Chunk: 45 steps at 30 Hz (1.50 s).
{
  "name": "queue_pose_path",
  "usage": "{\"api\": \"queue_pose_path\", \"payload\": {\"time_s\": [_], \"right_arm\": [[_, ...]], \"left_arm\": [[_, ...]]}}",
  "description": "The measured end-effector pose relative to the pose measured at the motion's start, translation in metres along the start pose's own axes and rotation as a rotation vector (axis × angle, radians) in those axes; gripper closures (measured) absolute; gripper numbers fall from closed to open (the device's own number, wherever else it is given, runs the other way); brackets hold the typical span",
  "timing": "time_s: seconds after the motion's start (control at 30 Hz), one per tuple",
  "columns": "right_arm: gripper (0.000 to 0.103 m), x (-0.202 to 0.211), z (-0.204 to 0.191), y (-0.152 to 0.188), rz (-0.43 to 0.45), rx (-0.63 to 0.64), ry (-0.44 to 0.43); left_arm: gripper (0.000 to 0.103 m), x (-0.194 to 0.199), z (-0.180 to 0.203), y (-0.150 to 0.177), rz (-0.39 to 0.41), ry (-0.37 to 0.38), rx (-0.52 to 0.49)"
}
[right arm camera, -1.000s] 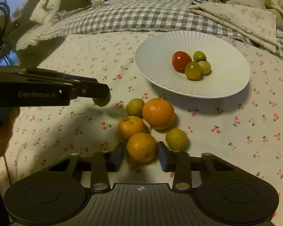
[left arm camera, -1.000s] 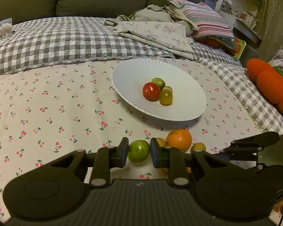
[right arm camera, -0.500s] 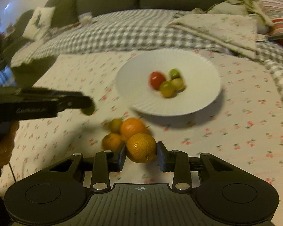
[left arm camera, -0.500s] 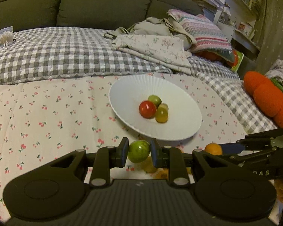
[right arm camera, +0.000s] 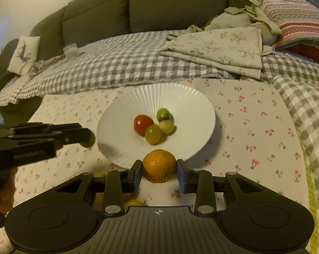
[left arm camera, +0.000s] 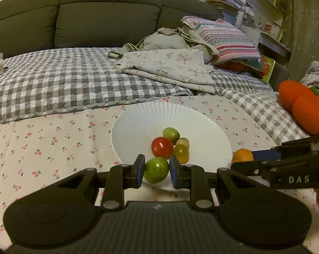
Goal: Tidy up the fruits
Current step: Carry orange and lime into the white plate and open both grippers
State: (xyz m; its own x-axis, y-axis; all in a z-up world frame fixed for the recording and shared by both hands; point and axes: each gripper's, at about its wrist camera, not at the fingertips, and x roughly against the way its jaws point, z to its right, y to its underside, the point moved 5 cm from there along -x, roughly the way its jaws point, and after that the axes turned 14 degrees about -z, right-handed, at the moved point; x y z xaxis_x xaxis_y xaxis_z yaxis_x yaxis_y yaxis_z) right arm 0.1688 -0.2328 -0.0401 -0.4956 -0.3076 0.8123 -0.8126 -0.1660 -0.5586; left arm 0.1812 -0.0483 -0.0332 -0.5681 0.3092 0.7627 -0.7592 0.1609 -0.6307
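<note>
My left gripper is shut on a green fruit, held just above the near rim of the white ribbed plate. My right gripper is shut on an orange, also at the plate's near edge. On the plate lie a red tomato, a green fruit and two yellowish small fruits. In the right wrist view the left gripper comes in from the left with its green fruit. The right gripper with the orange shows in the left wrist view.
The plate stands on a cherry-print cloth over a grey checked blanket. Folded floral fabric, a striped pillow and an orange plush toy lie behind and to the right. A few fruits stay below the right gripper.
Both grippers lifted their fruits off the cloth and carried them forward to the plate's near edge. The loose fruits have dropped out of the left wrist view.
</note>
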Motion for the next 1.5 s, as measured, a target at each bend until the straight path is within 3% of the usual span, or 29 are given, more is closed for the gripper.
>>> {"api": "queue_pose_path", "payload": {"time_s": [0.63,0.73,0.83,1.0,1.5], "right_arm": [[0.069,-0.041,0.004,-0.022,-0.017,0.046,0.036],[0.068,-0.043,0.004,-0.022,-0.012,0.047,0.035],[0.067,-0.043,0.005,-0.023,-0.011,0.038,0.038],[0.057,-0.037,0.008,-0.023,0.006,0.023,0.043],[0.049,-0.002,0.031,-0.015,0.058,-0.067,0.034]], "left_arm": [[0.08,-0.047,0.003,-0.012,-0.019,0.004,-0.034],[0.079,-0.048,0.001,-0.012,-0.017,0.012,-0.03],[0.067,-0.046,-0.001,-0.012,-0.02,0.009,-0.025],[0.057,-0.038,-0.008,-0.013,-0.005,0.02,0.014],[0.055,-0.009,-0.023,0.004,-0.019,-0.001,0.077]]}}
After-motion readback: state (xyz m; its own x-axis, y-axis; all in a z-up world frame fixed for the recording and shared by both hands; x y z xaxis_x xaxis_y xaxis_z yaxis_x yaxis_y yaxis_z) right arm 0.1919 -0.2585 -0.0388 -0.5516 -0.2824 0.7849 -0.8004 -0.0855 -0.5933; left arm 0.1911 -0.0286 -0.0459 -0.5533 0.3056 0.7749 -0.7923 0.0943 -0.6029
